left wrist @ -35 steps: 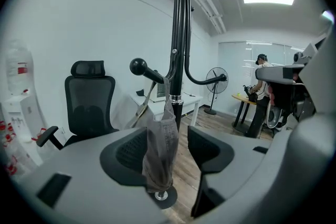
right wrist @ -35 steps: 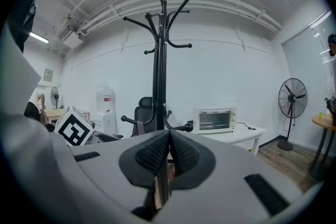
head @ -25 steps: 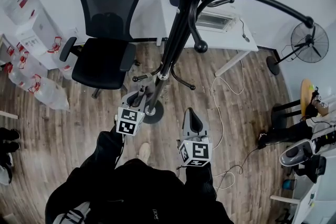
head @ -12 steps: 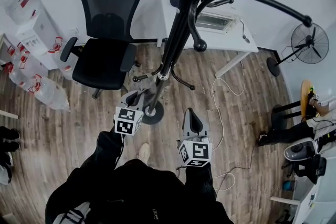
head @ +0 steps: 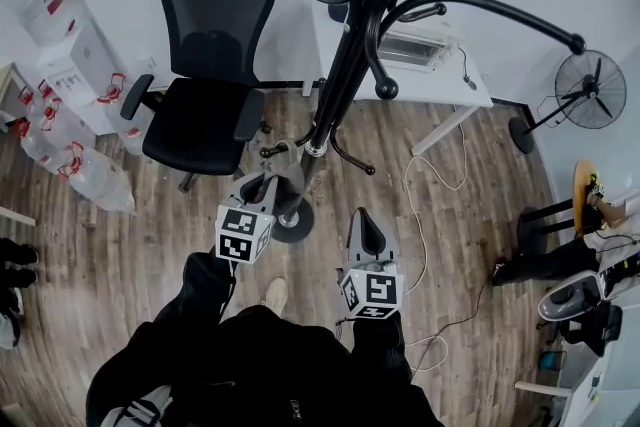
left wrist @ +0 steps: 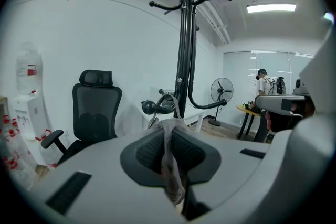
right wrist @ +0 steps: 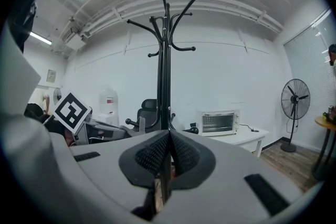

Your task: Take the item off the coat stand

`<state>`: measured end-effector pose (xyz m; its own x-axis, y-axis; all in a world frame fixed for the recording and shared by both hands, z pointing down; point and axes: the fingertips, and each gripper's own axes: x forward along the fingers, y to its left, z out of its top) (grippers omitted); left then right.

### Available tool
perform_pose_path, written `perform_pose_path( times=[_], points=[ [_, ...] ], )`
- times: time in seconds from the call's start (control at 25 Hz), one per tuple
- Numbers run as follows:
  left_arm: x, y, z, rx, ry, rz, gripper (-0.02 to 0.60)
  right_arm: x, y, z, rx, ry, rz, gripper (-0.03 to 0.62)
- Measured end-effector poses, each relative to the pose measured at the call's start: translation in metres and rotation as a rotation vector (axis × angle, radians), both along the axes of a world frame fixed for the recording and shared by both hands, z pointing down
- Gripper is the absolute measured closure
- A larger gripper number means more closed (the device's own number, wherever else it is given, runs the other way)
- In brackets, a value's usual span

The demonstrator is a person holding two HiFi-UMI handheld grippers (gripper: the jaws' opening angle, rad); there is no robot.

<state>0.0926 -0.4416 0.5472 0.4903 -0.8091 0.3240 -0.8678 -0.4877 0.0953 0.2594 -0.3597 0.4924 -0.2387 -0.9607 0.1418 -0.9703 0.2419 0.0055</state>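
No legible text, brand or number in any view: the cubes of the left gripper (head: 266,181) and right gripper (head: 363,217) bear only black-and-white square marker patterns, and red labels on the water bottles (head: 95,183), well left of the fingers, are unreadably small.

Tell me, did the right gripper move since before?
No. The right gripper stays just as far off the coat stand's base, to its right in the head view.
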Motion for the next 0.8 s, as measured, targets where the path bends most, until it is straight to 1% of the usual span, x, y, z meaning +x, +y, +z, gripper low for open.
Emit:
perform_pose_path(
  times=[0.32,0.8],
  points=[
    [-0.007,0.004,-0.014,0.026,-0.001,-0.017,0.54,-0.002,0.006,-0.008,0.017,-0.001,0.001,0.578],
    [-0.025,0.018,-0.021,0.027,-0.002,-0.042,0.54,-0.015,0.02,-0.017,0.035,-0.002,-0.012,0.579]
  ],
)
